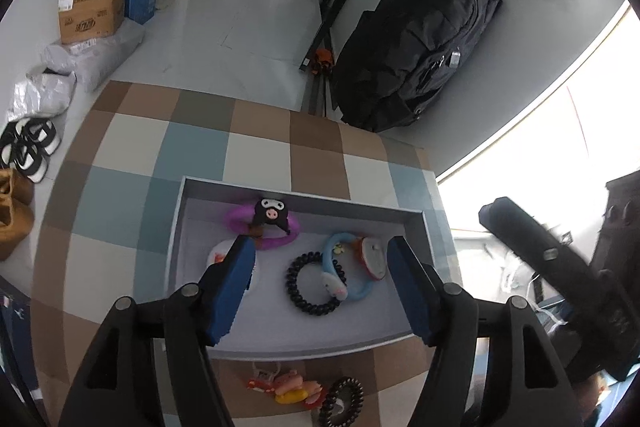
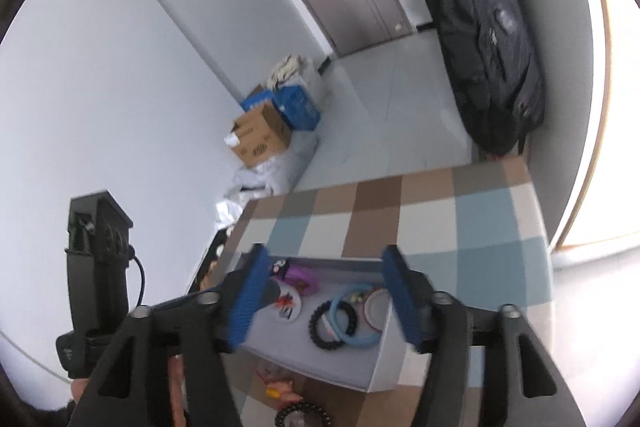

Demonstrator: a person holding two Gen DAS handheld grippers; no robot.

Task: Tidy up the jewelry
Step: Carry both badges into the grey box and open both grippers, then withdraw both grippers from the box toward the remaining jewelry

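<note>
A shallow grey tray (image 1: 178, 223) (image 2: 384, 359) sits on a checked table. In it lie a purple ring with a black cartoon charm (image 1: 272, 213) (image 2: 298, 273), a black coil hair tie (image 1: 310, 285) (image 2: 330, 325), a light blue ring (image 1: 344, 267) (image 2: 356, 315), a red-rimmed round piece (image 1: 372, 257) (image 2: 378, 307) and a white round piece (image 1: 218, 253) (image 2: 290, 305). In front of the tray lie an orange-yellow charm (image 1: 294, 389) (image 2: 280, 387) and a dark coil tie (image 1: 342, 401) (image 2: 302, 417). My left gripper (image 1: 322, 263) is open and empty above the tray. My right gripper (image 2: 324, 281) is open and empty, also above it.
The checked tablecloth (image 1: 256, 155) (image 2: 460, 219) ends at the far edge. Beyond are a black backpack (image 1: 420, 43) (image 2: 488, 27), cardboard boxes (image 1: 94, 9) (image 2: 260, 137), shoes (image 1: 28, 147) and a door. The other handheld device shows at the right (image 1: 560, 267) and at the left (image 2: 96, 267).
</note>
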